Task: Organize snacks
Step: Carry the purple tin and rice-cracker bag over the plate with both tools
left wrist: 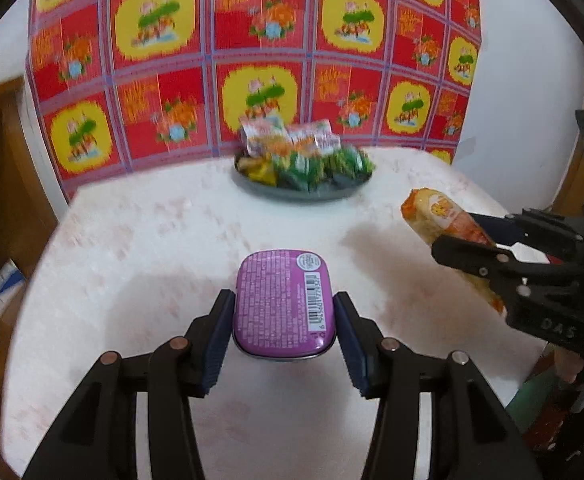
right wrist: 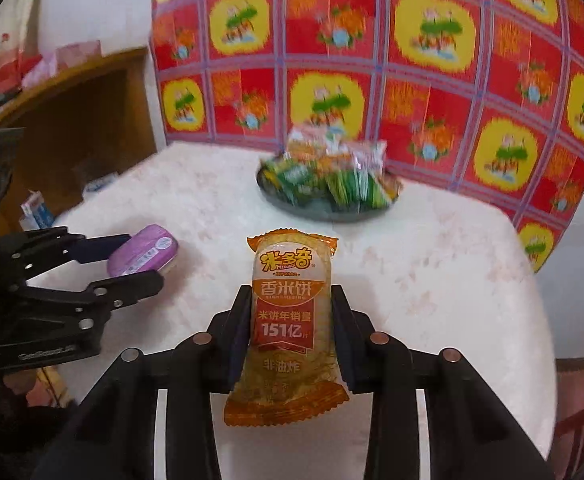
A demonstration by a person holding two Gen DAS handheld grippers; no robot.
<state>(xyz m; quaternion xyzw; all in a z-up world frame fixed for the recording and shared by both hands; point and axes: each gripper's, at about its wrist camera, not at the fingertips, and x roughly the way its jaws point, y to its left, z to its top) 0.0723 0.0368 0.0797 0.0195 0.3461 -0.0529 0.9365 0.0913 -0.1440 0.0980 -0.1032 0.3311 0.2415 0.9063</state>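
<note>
My left gripper [left wrist: 284,300] is shut on a flat purple tin [left wrist: 282,304] with a barcode, held above the white table [left wrist: 152,232]. My right gripper [right wrist: 292,300] is shut on an orange rice cracker packet [right wrist: 292,312], held upright above the table. Each gripper shows in the other view: the right gripper [left wrist: 464,236] with the packet [left wrist: 436,212] at right, the left gripper [right wrist: 140,260] with the tin [right wrist: 144,254] at left. A dark plate [left wrist: 292,192] piled with green and orange wrapped snacks sits at the table's far edge; it also shows in the right wrist view [right wrist: 324,212].
A red and yellow patterned cloth [left wrist: 252,60] hangs behind the table. A wooden shelf unit [right wrist: 72,120] stands to the left, with small blue and white boxes [right wrist: 36,212] beside the table edge.
</note>
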